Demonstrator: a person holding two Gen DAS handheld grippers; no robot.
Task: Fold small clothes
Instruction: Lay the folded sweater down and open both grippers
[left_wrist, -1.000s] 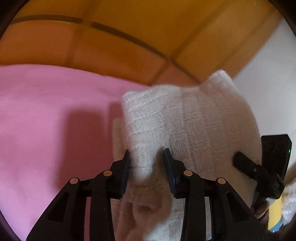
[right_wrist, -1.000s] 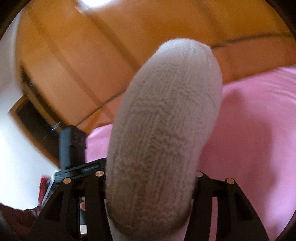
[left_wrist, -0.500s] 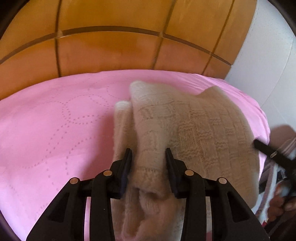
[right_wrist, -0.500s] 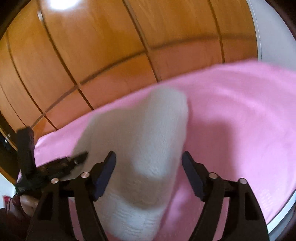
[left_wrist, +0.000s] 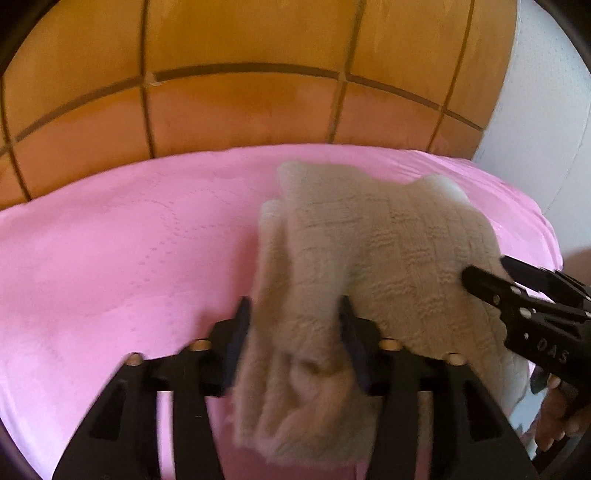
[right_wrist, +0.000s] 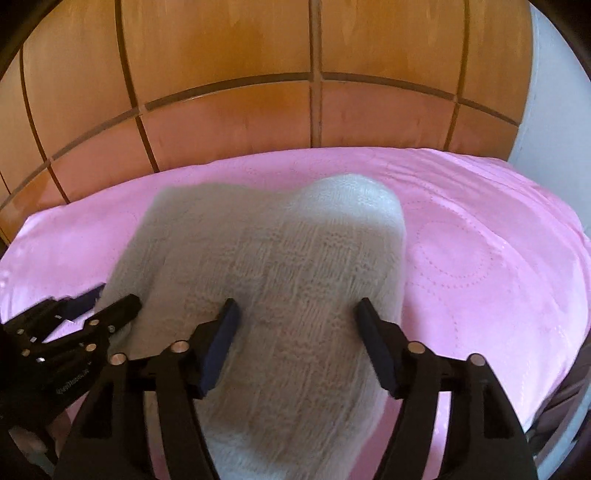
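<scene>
Left wrist view first: the left gripper (left_wrist: 293, 332) has its two fingers pinched onto a bunched edge of the cream knitted garment (left_wrist: 380, 266), with the fabric squeezed between the pads and spilling out below them. From there the knit spreads away to the right over the pink bedspread (left_wrist: 129, 258). At the right edge the right gripper (left_wrist: 491, 282) shows as a black finger lying against the far side of the knit.

Over to the right wrist view: the right gripper's (right_wrist: 295, 339) jaws stand wide apart, one on each side of the garment (right_wrist: 280, 258), which passes between them. Whether the pads actually press the wool, I cannot tell. The rounded end of the knit lies ahead on the bedspread (right_wrist: 480, 258). Low on the left, the left gripper (right_wrist: 110, 314) touches the garment's edge. Behind the bed stands a panelled wooden headboard (right_wrist: 229, 110), and to the right a pale wall (right_wrist: 554, 129).
</scene>
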